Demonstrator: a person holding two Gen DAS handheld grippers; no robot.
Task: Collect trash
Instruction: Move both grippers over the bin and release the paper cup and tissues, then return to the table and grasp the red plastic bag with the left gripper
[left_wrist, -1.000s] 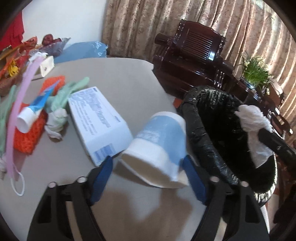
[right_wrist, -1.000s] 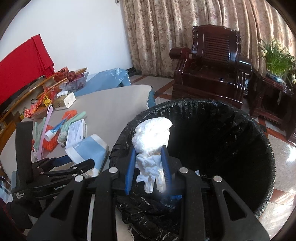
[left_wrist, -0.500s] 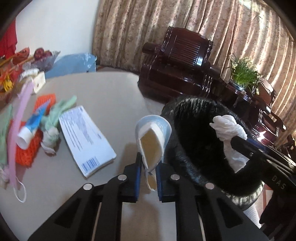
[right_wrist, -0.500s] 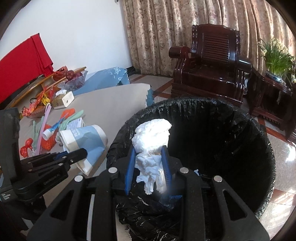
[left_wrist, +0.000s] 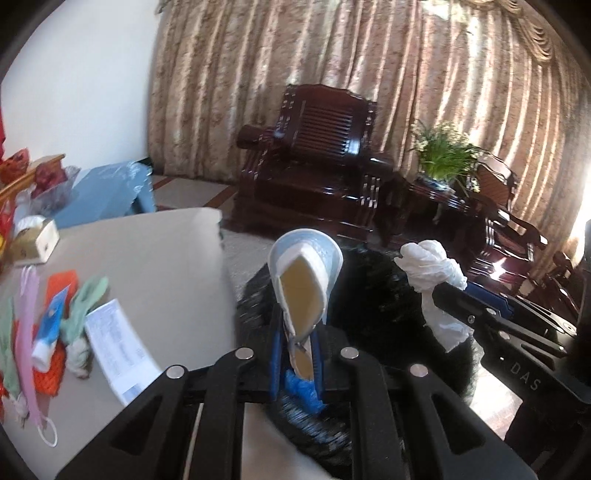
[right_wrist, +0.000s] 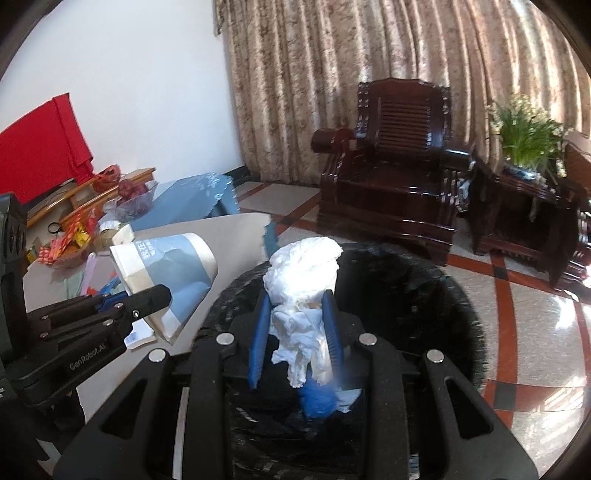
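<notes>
- We see two tools: the left tool (left_wrist: 295, 354) is clenched on one flattened paper cup (left_wrist: 304, 280), held up at the near rim of the bin.
- The right tool (right_wrist: 295, 332) grips one white tissue wad (right_wrist: 303, 280) above the one black-lined bin (right_wrist: 424, 295).
- On the counter (left_wrist: 155, 258) lie one white box (left_wrist: 118, 343), one tube (left_wrist: 48, 339) and one pink mask (left_wrist: 29, 332).

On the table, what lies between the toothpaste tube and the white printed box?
A pale green glove lies between the toothpaste tube and the white box, seen from the left wrist.
</notes>
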